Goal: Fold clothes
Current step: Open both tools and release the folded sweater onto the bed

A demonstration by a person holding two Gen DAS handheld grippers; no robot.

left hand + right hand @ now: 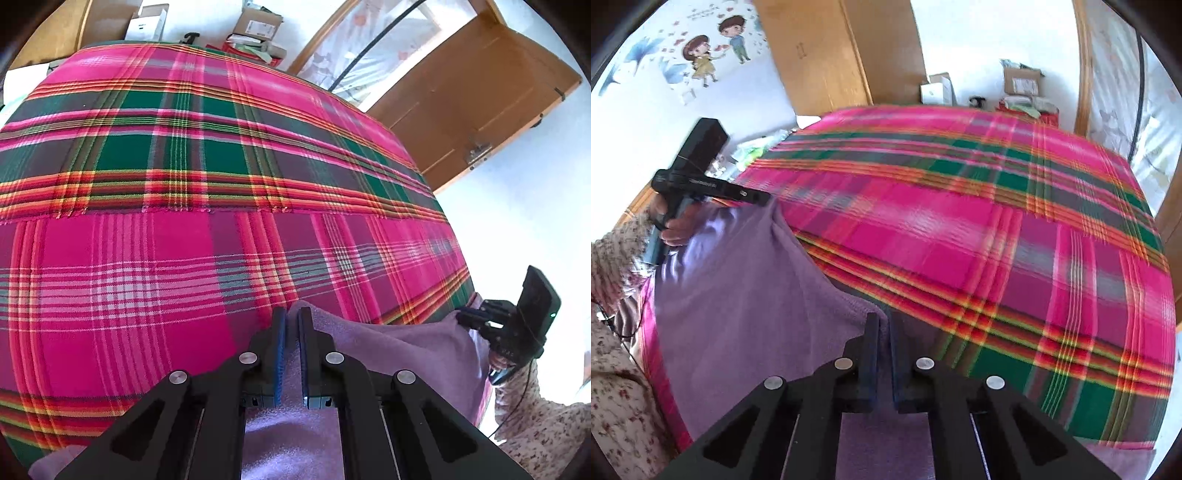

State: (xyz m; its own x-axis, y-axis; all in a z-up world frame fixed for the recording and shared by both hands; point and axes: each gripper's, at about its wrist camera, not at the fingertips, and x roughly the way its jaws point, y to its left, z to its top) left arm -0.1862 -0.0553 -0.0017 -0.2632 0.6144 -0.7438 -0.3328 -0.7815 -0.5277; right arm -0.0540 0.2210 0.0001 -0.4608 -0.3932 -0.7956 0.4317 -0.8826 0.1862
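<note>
Left tongs in the left wrist view are pinched down narrow on the edge of a purple garment, with fabric running between the blue pads. That garment drapes over the near edge of a bed covered in a pink plaid blanket, and most of it drops out of frame below. Off to the right you can see the right tongs gripping another corner, though their tips are mostly buried in the cloth.

Right wrist view is pretty motion-blurred. Right tongs are nearly closed with the purple garment caught between them. Left tongs sit at the far left, clamping the cloth's upper corner; a hand in a floral sleeve holds the grip, partly cut off.
</note>
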